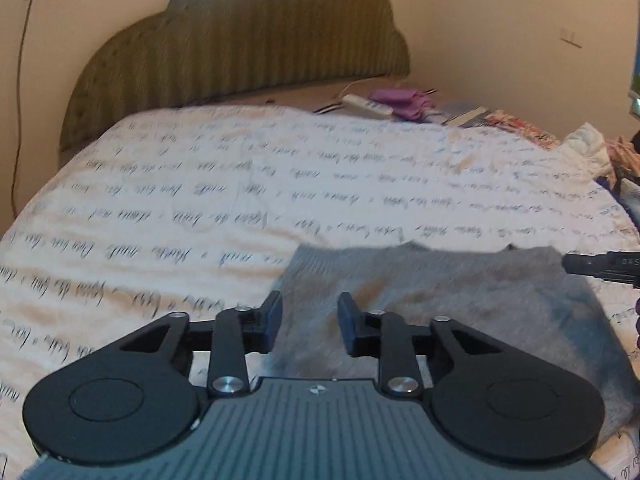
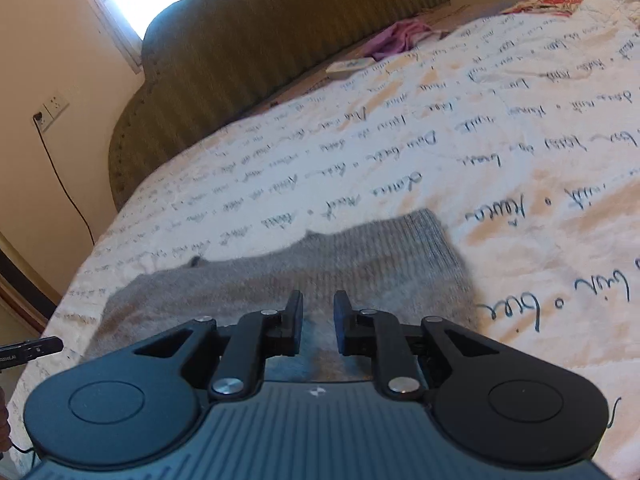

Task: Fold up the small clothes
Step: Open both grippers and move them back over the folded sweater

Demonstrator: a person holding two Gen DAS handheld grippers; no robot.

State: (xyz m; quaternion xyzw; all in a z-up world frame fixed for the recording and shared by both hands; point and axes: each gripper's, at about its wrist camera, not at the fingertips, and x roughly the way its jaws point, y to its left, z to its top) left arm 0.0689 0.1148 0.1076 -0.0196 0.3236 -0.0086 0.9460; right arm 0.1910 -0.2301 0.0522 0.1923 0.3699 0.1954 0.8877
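One grey garment (image 1: 460,300), under both hand-held grippers (image 1: 310,326)

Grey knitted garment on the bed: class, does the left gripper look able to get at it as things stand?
Probably yes. The left gripper hovers open right over the grey knitted garment, whose near left edge sits between its fingers. Nothing lies between them; the right gripper works the other side.

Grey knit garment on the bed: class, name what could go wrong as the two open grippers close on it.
1. The left gripper sits at the grey garment edge, so it may also pinch the script-print bedspread.
2. The right gripper may catch only one knit layer, skewing the fold.
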